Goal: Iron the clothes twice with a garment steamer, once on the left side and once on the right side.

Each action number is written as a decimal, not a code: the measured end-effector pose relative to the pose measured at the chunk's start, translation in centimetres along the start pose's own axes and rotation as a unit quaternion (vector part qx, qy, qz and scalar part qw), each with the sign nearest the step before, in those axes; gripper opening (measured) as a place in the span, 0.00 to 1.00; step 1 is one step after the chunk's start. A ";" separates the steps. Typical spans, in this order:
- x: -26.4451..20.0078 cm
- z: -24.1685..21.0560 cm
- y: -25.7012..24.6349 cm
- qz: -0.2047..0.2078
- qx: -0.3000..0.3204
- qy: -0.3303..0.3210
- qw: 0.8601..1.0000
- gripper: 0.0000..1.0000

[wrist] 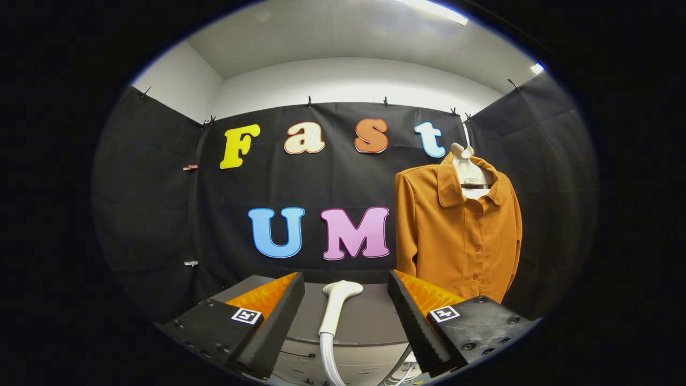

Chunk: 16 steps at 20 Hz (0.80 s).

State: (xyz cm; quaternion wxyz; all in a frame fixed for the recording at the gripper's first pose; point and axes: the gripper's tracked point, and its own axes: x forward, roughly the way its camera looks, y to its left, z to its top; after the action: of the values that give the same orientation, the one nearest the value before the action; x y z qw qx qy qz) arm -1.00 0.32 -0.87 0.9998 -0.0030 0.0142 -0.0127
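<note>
Steamer head (336,305) stands upright on the grey table (364,321), white, hose (327,359) running down from its base toward the camera. It sits in the gap between the two fingers, touching neither. Gripper (345,300) is spread wide, released, holding nothing; fingers level and pointing straight ahead at the booth wall. Orange shirt (455,236) hangs on a white hanger (467,166) against the black cloth, beyond the right finger and to the right of the steamer head, buttoned, collar open. Its hem drops behind the right finger. Nothing between steamer head and fingers. A few small clips (189,168) are pinned on the cloth at left.
</note>
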 end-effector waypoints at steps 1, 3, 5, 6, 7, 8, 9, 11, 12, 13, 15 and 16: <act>0.0 -0.1 0.2 0.000 -0.002 0.001 1.000 0.98; 0.0 -0.3 0.6 -0.003 -0.003 0.003 1.000 0.98; 0.1 -0.6 1.0 -0.008 -0.002 0.006 1.000 0.98; 0.3 -0.6 1.3 -0.011 -0.002 0.007 1.000 0.98; 0.4 -0.7 1.6 -0.014 -0.001 0.007 1.000 0.98; 0.5 -0.9 1.9 -0.017 -0.001 0.008 1.000 0.98; 0.6 -1.1 2.3 -0.021 -0.001 0.010 1.000 0.98; 1.0 -1.5 2.9 -0.029 -0.001 0.013 0.999 0.98; 1.1 -1.8 3.1 -0.033 -0.001 0.016 0.999 0.98; 1.3 -2.1 3.4 -0.037 0.001 0.019 0.999 0.98; 1.6 -2.9 3.8 -0.048 0.001 0.030 0.998 0.98; 1.9 -3.6 3.9 -0.053 0.001 0.038 0.998 0.98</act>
State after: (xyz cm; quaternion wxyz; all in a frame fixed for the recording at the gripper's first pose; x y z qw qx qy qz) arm 0.88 4.16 -4.49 0.9965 -0.0025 0.0518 -0.0656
